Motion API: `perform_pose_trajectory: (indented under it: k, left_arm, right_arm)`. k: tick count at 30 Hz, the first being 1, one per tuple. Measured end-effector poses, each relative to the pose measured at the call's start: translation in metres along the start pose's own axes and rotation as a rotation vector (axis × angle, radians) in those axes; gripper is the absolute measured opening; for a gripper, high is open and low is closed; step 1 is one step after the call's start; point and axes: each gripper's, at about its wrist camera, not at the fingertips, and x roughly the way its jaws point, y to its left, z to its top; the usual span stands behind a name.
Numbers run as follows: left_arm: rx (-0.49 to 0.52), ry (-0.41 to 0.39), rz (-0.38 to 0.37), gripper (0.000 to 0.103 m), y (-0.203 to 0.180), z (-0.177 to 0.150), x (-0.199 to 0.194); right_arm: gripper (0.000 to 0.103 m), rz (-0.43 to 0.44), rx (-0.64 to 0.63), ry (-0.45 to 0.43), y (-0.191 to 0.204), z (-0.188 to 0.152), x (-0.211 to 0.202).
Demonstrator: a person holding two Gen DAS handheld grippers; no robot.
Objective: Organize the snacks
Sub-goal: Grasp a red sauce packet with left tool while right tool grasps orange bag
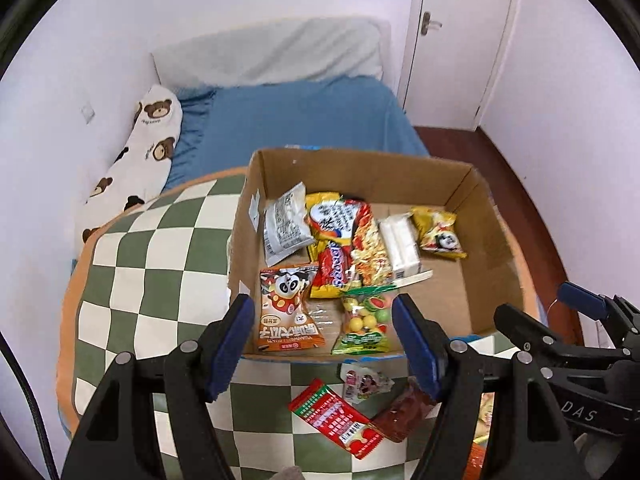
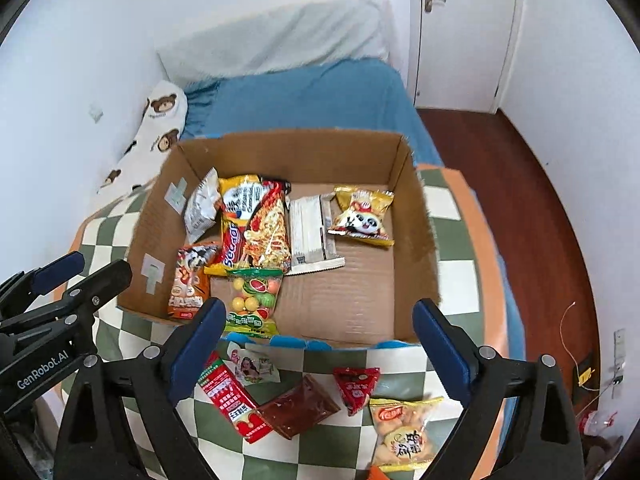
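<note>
An open cardboard box (image 1: 476, 196) (image 2: 416, 216) sits on a green-and-white checked cushion (image 1: 160, 264). It holds several snack packs: an orange panda bag (image 1: 286, 308), a bag of candy balls (image 2: 252, 300), noodles (image 2: 264, 224), a white pack (image 2: 310, 228) and a yellow panda pack (image 2: 362, 218). In front of the box lie a red-green packet (image 2: 232, 400), a dark brown packet (image 2: 300, 406), a red triangular packet (image 2: 356, 388) and a biscuit bag (image 2: 404, 432). My left gripper (image 1: 326, 344) and right gripper (image 2: 320, 344) hover open above the box's near edge, holding nothing.
The cushion lies on a bed with a blue sheet (image 1: 304, 120), a bear-print pillow (image 1: 148, 140) by the left wall and a white headboard cover (image 1: 272, 52). Red-brown floor (image 2: 520, 200) and a white door (image 2: 464, 32) are to the right.
</note>
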Motion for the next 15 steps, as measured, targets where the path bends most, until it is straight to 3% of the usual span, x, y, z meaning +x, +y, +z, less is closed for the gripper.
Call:
perform_pose_trajectory:
  k: [8,12,15]
  left_arm:
    - [-0.025,-0.062,-0.027,0.070,-0.003,-0.012,-0.043]
    - [-0.061,-0.056,-0.033,0.070,0.001,-0.024,-0.049]
    - [-0.099,-0.001,-0.036,0.070,0.005,-0.039,-0.039]
  right_arm:
    - [0.097,0.010,0.011,-0.084,0.002,-0.015,-0.056]
    - [0.098,0.036,0.046,-0.067,-0.004,-0.027,-0.065]
    - [0.098,0.036,0.074,-0.023,-0.011,-0.042,-0.058]
